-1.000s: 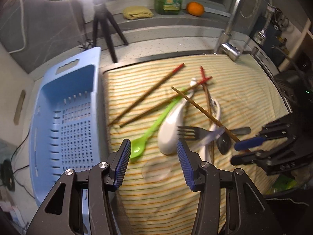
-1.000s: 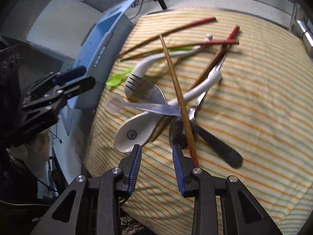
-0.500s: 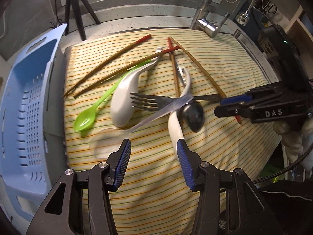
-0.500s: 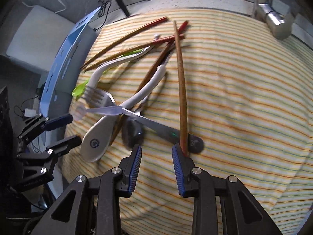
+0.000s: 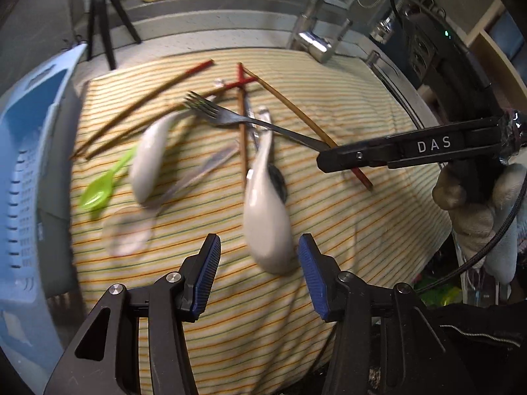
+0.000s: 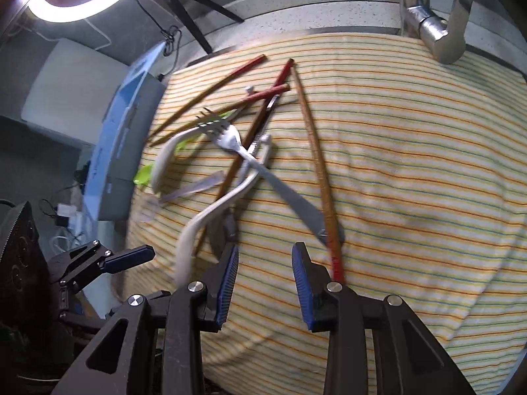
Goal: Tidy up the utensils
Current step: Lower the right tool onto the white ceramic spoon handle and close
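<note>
Striped cloth (image 5: 346, 125), white spoon (image 5: 266, 217) before left claw (image 5: 259, 271)

A lit ring lamp (image 6: 79, 0) on a black tripod (image 5: 105, 23) stands at the back of a speckled grey surface (image 5: 214, 33), beside a chrome tap (image 6: 428, 23).

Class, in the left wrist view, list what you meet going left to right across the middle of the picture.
Blue basket → green spoon → left white spoon → right white spoon → right tongs → gloved hand.
</note>
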`<state>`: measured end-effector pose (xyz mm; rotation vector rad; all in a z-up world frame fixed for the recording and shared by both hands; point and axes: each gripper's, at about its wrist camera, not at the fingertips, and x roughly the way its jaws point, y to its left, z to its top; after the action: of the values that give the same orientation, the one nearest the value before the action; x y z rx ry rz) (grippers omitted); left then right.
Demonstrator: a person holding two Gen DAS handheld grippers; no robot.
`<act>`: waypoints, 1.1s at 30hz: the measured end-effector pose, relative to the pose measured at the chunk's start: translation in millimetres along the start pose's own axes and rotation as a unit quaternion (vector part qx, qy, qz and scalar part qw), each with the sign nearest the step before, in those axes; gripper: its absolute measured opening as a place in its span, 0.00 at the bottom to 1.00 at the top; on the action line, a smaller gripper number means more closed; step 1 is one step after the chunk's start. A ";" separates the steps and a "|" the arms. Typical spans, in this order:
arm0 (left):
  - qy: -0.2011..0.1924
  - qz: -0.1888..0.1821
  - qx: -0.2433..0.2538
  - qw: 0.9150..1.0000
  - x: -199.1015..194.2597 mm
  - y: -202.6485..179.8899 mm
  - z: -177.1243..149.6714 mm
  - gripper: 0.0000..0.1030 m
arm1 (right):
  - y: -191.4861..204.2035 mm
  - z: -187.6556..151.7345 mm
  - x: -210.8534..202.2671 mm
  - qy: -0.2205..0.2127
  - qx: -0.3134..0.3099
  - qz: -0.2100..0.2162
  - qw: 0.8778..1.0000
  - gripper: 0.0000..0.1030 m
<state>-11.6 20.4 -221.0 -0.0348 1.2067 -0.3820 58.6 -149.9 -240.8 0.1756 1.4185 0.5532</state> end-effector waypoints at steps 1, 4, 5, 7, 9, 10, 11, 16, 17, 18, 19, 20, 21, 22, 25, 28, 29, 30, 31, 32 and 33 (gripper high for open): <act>-0.002 0.003 -0.005 1.000 -2.4 4.3 -2.1 0.51 | 2.2 2.0 1.7 0.001 0.003 0.010 1.000 0.30; 0.002 0.007 -0.015 1.000 1.8 10.9 -7.7 0.52 | 12.6 12.0 13.9 0.006 0.010 0.026 1.000 0.30; 0.004 0.006 -0.015 1.000 4.1 10.0 -9.2 0.52 | 16.3 15.0 17.1 0.007 0.008 0.025 1.000 0.30; -0.002 0.003 -0.013 1.000 6.2 4.8 -11.0 0.53 | 17.1 20.0 22.9 0.010 0.011 0.025 1.000 0.30; -0.008 -0.003 -0.013 1.000 7.3 1.3 -12.5 0.54 | 13.7 22.9 26.7 0.015 0.028 0.041 0.999 0.30; -0.010 -0.004 -0.013 1.000 9.0 -0.2 -11.4 0.54 | 11.8 24.6 28.5 0.017 0.038 0.048 0.998 0.30; -0.011 -0.004 -0.012 1.000 9.8 -2.0 -10.8 0.54 | 9.5 26.2 30.7 0.019 0.048 0.052 0.997 0.30; -0.011 0.000 -0.017 1.000 19.4 -3.9 -6.3 0.55 | -0.6 32.6 36.4 0.030 0.082 0.067 0.994 0.30; -0.010 -0.001 -0.021 1.000 21.3 -3.0 -5.6 0.55 | -1.1 33.5 37.6 0.031 0.086 0.070 0.993 0.30; -0.010 -0.002 -0.024 1.000 23.4 -1.5 -4.9 0.55 | -1.5 34.0 38.2 0.033 0.090 0.074 0.993 0.30; -0.008 -0.002 -0.027 1.000 25.4 -0.2 -4.6 0.55 | -1.8 34.6 39.1 0.034 0.095 0.078 0.992 0.30; -0.007 -0.002 -0.030 1.000 27.9 0.7 -4.0 0.55 | -2.3 34.9 39.7 0.034 0.099 0.082 0.991 0.30; -0.005 -0.003 -0.033 0.999 29.9 1.6 -3.6 0.55 | -2.6 35.9 40.9 0.036 0.104 0.086 0.990 0.30; -0.004 -0.004 -0.034 0.999 32.2 2.4 -2.8 0.55 | -3.6 34.9 41.6 0.038 0.108 0.091 0.989 0.30; -0.002 -0.003 -0.031 1.000 36.9 2.0 -2.9 0.55 | -2.9 33.9 44.4 0.046 0.116 0.106 0.986 0.30; 0.004 0.000 -0.030 1.000 43.5 2.8 -2.7 0.55 | -1.2 36.4 46.4 0.044 0.118 0.101 0.987 0.31; 0.002 0.001 -0.028 1.000 44.4 2.7 -2.8 0.55 | -1.6 36.9 47.3 0.043 0.120 0.100 0.987 0.31; 0.000 0.001 -0.026 1.000 44.6 2.3 -2.5 0.55 | -1.9 37.7 48.4 0.043 0.123 0.099 0.986 0.31; 0.000 0.002 -0.024 1.000 44.9 2.0 -2.2 0.54 | -2.4 38.3 49.4 0.044 0.126 0.095 0.986 0.31; -0.002 0.002 -0.021 1.000 45.4 1.9 -1.8 0.54 | -2.9 38.7 50.8 0.044 0.129 0.091 0.987 0.31; -0.002 0.002 -0.020 1.000 45.7 2.0 -1.6 0.54 | -3.9 38.8 51.6 0.043 0.131 0.090 0.986 0.31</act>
<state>1.2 8.5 -263.3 -0.0676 1.2099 -0.3537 99.6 -121.4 -281.8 0.4993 1.5672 0.5237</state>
